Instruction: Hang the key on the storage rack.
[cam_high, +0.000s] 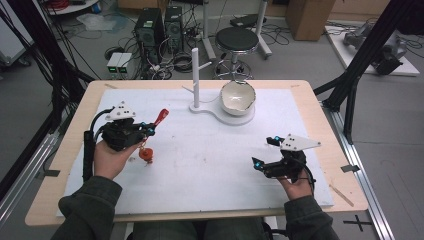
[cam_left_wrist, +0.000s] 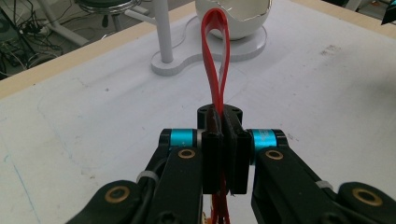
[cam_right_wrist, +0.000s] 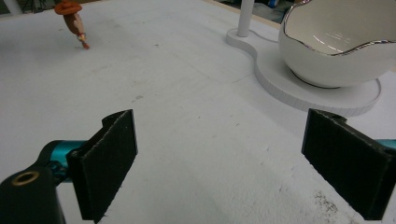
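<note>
A red strap loop (cam_left_wrist: 215, 56) is clamped in the left gripper (cam_left_wrist: 223, 140). The right gripper (cam_right_wrist: 219, 163) is held spread wide and empty above the white mat (cam_high: 210, 150).

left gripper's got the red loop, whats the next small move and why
Probably carry the left gripper forward and to the right toward the white stand. Its jaws are shut on the red strap, whose loop stands free above them, with an orange charm dangling below. The stand's side peg looks bare, and the right gripper rests open, apart.

A wooden table (cam_high: 70, 150) carries a white mat (cam_high: 200, 155), on which a white stand (cam_high: 220, 112) rests.
</note>
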